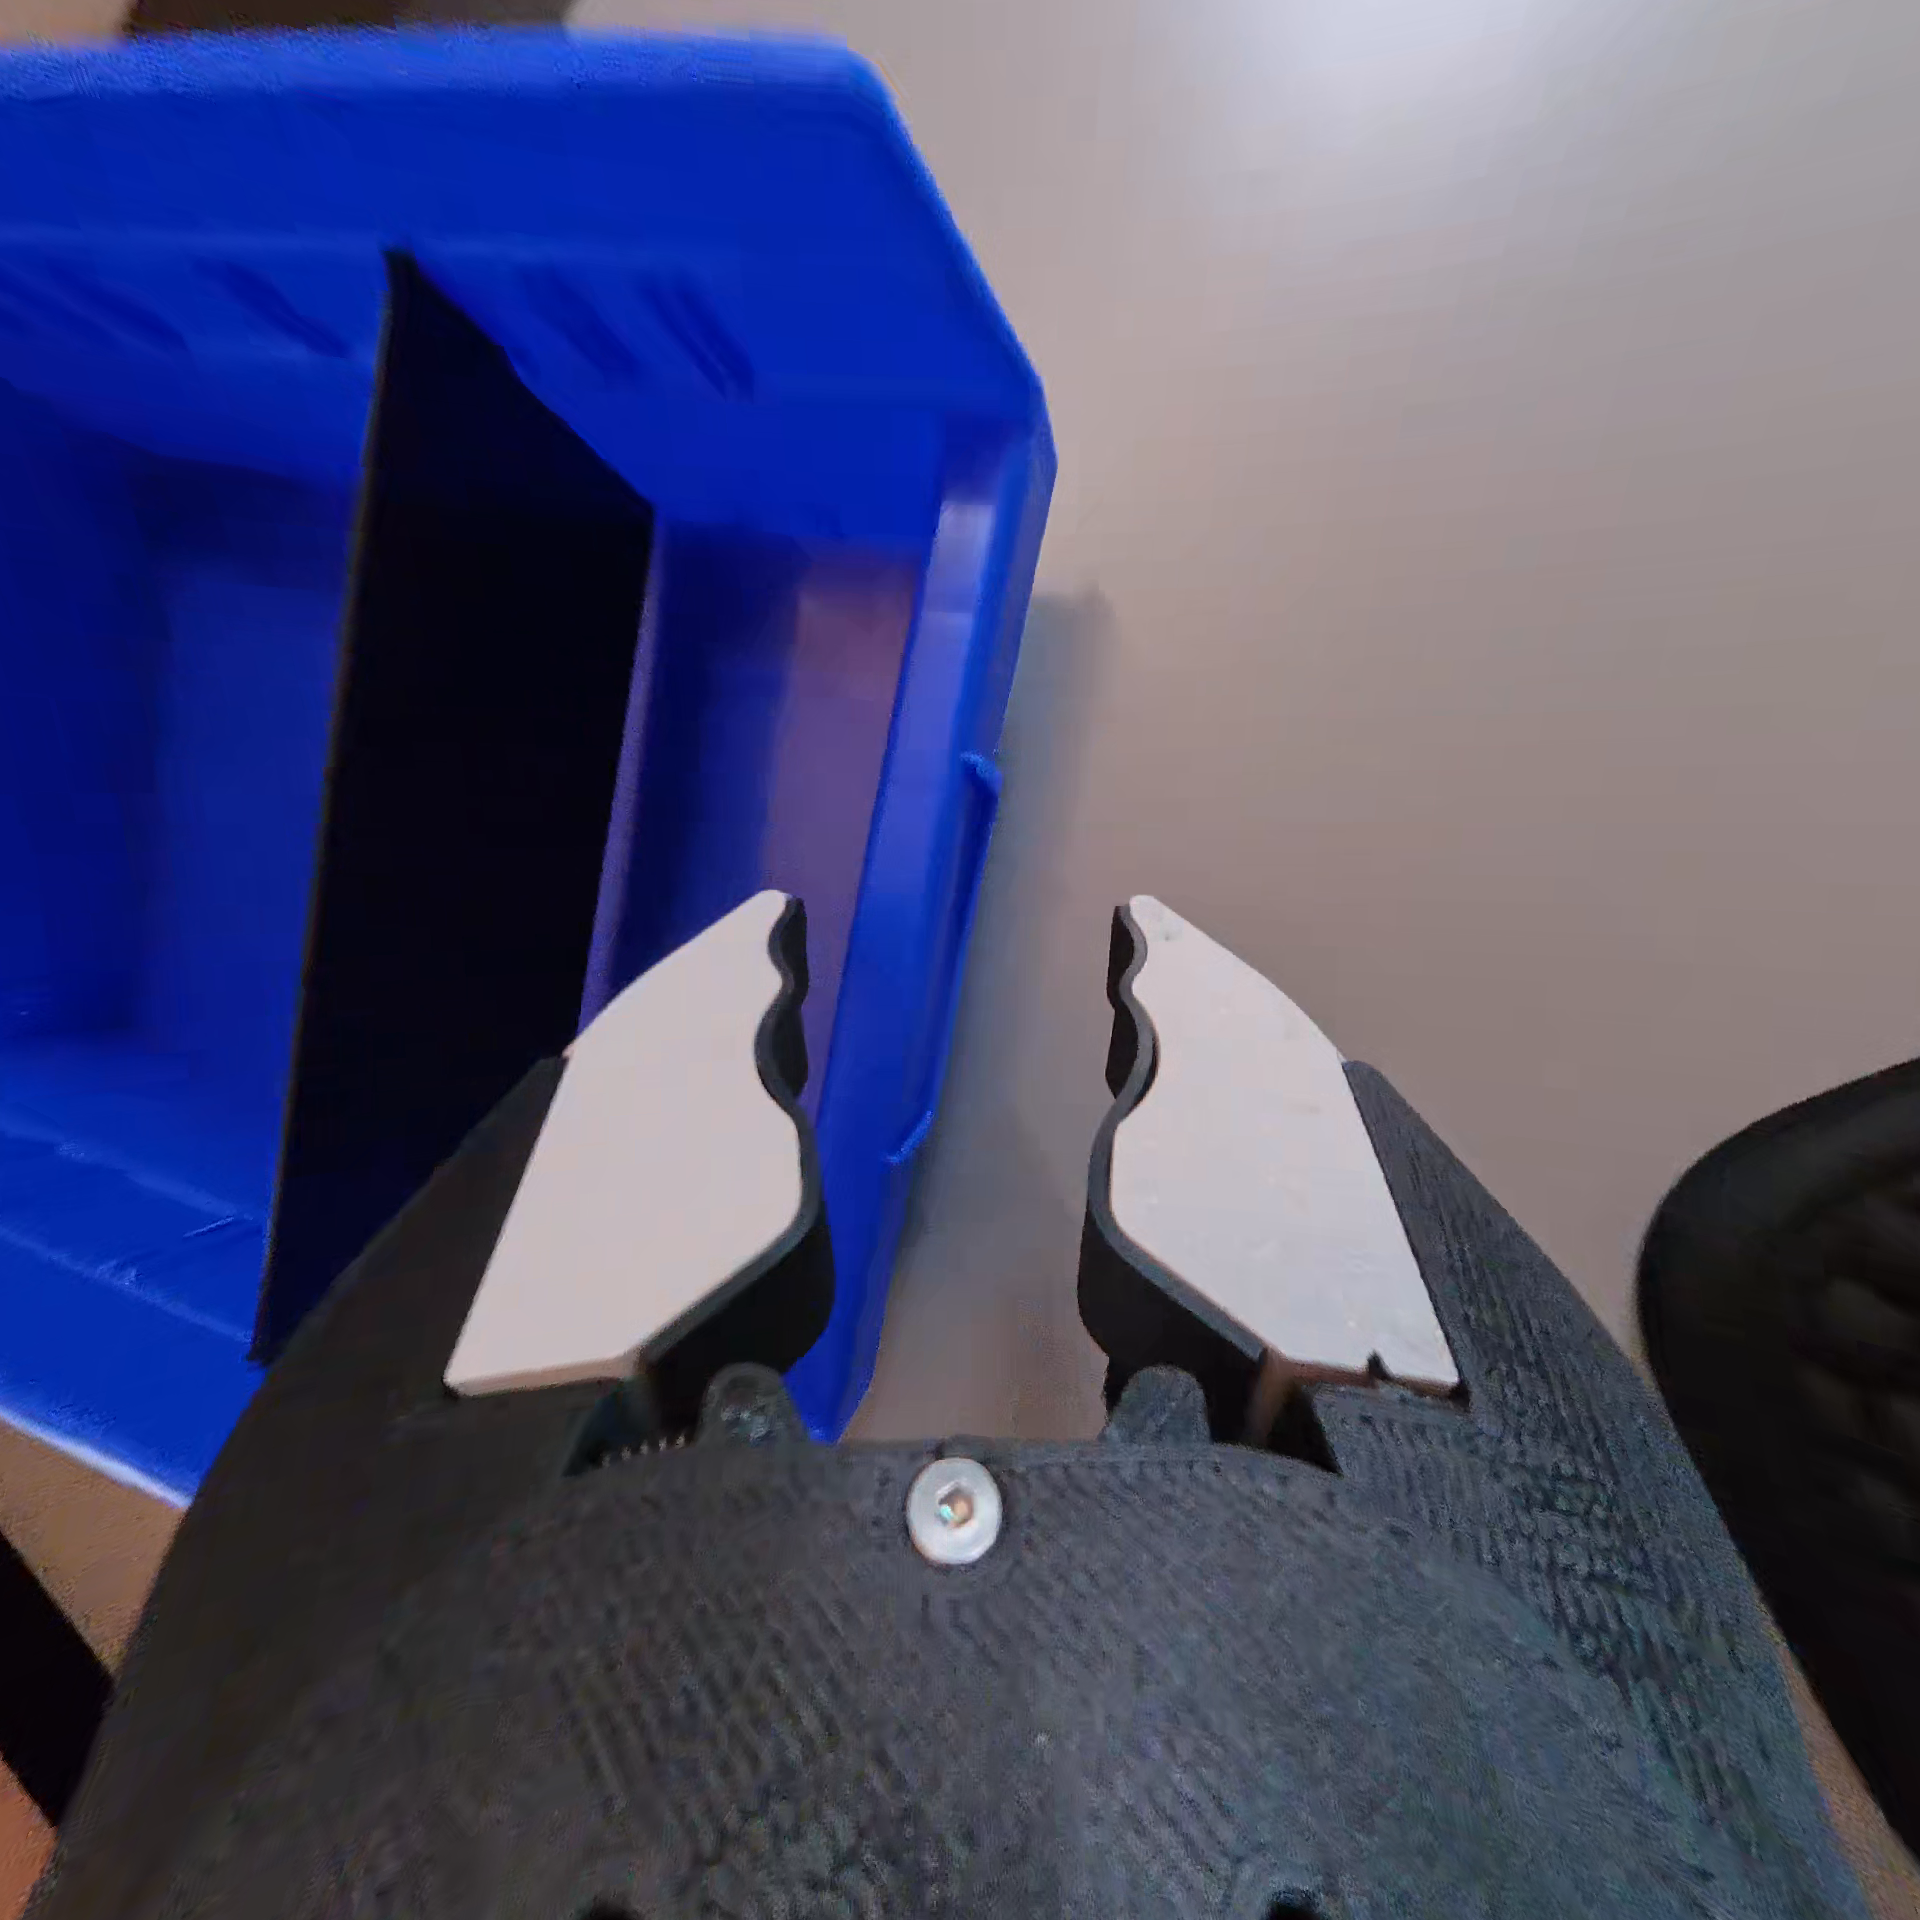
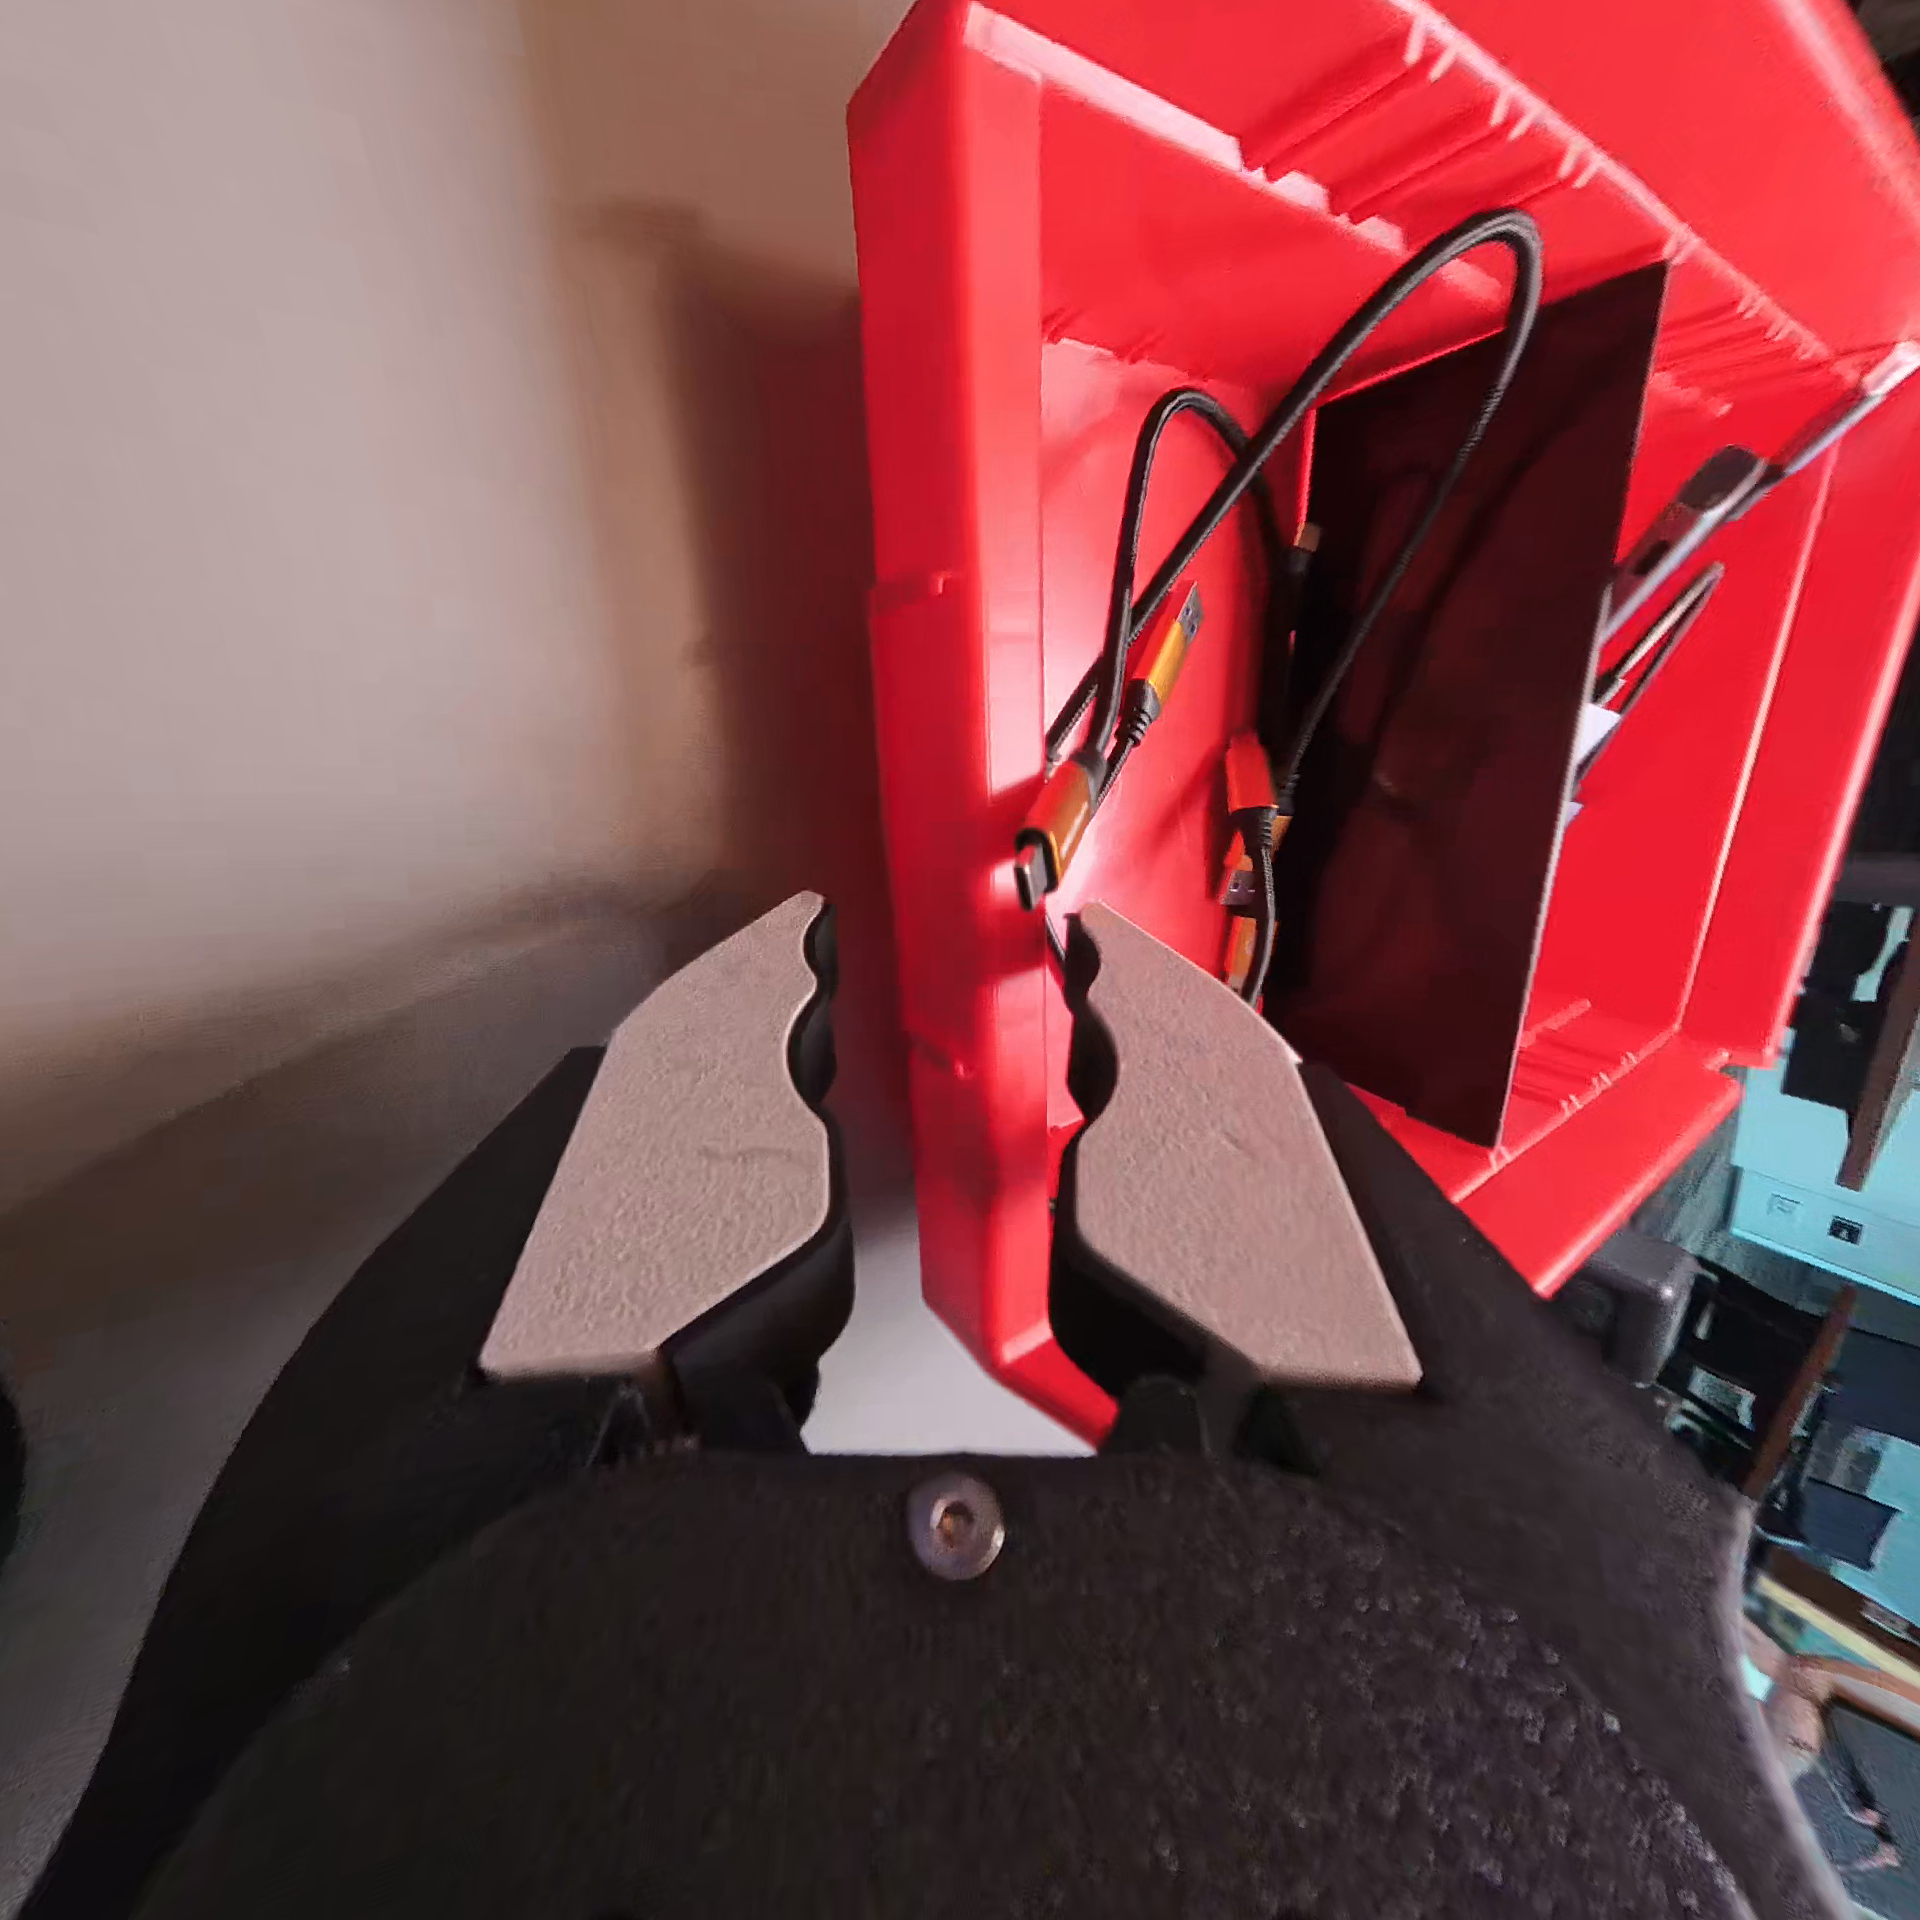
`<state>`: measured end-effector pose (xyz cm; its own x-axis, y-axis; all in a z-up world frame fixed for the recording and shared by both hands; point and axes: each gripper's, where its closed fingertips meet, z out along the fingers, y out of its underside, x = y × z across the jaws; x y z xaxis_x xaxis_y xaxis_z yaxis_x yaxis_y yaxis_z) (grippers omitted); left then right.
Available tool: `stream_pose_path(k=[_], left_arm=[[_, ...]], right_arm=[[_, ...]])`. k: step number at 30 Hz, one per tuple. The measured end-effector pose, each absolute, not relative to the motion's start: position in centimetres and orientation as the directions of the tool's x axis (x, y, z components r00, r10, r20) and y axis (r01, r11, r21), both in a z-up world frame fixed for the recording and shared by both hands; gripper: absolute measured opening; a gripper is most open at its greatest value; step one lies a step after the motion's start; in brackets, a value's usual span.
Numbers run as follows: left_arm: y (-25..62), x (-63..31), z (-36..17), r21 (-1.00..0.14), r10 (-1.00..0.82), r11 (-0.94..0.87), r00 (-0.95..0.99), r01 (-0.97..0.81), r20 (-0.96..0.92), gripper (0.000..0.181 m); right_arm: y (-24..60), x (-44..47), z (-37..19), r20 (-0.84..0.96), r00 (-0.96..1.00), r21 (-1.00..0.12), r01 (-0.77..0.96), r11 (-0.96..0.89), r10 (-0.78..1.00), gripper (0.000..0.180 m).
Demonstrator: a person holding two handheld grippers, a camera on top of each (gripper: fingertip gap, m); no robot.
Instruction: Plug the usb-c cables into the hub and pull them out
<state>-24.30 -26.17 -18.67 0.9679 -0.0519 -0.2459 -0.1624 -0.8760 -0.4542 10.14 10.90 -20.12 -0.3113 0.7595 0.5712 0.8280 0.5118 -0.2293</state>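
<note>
In the right wrist view a red bin (image 2: 956, 520) holds black braided cables (image 2: 1132, 499) with orange connectors (image 2: 1060, 831) in its left compartment. A black divider (image 2: 1455, 727) splits the bin. Grey metal-looking pieces (image 2: 1683, 520) lie in the right compartment, partly hidden. My right gripper (image 2: 951, 925) is open and empty, with its fingers on either side of the bin's left wall. In the left wrist view a blue bin (image 1: 727, 208) with a black divider (image 1: 468, 727) shows nothing inside. My left gripper (image 1: 956, 925) is open and empty over the bin's right wall.
Both bins stand on a beige table (image 1: 1455, 520). A black rounded object (image 1: 1787, 1351) sits at the right edge of the left wrist view. Dark, cluttered room furnishings (image 2: 1829, 1247) show beyond the red bin on the right. Tip to tip, the grippers are about 50 centimetres apart.
</note>
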Motion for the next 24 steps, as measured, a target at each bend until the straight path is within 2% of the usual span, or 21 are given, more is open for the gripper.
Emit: stream_pose_path(k=[1, 4, 6, 8, 12, 24], left_arm=[[-26.2, -24.5, -19.4, -0.428, -0.064, -0.886, 0.963, -0.175, -0.262, 0.056], [-25.8, -25.6, -21.3, -0.338, -0.122, -0.91, 0.933, -0.241, -0.339, 0.045], [-24.9, -26.1, -21.9, -0.332, -0.139, -0.902, 0.913, -0.277, -0.383, 0.029], [-23.7, -25.5, -21.9, -0.37, -0.125, -0.888, 0.919, -0.271, -0.374, 0.028], [-21.7, -23.4, -21.9, -0.37, -0.165, -0.869, 0.896, -0.33, -0.412, 0.028], [-11.7, -7.9, -21.8, -0.392, -0.558, -0.599, 0.715, -0.699, -0.421, 0.029]], right_arm=[[11.1, 9.9, -20.5, 0.562, -0.327, -0.202, 0.836, 0.51, 0.759, 0.039], [11.6, 9.3, -21.4, 0.55, -0.375, -0.146, 0.837, 0.528, 0.746, 0.031], [11.4, 8.9, -21.4, 0.543, -0.364, -0.165, 0.837, 0.521, 0.757, 0.031], [11.0, 9.0, -21.4, 0.556, -0.37, -0.167, 0.828, 0.536, 0.744, 0.031], [8.6, 9.4, -21.4, 0.555, -0.386, -0.192, 0.803, 0.565, 0.737, 0.031], [-1.1, 10.5, -21.3, 0.602, -0.492, -0.2, 0.671, 0.714, 0.63, 0.032]])
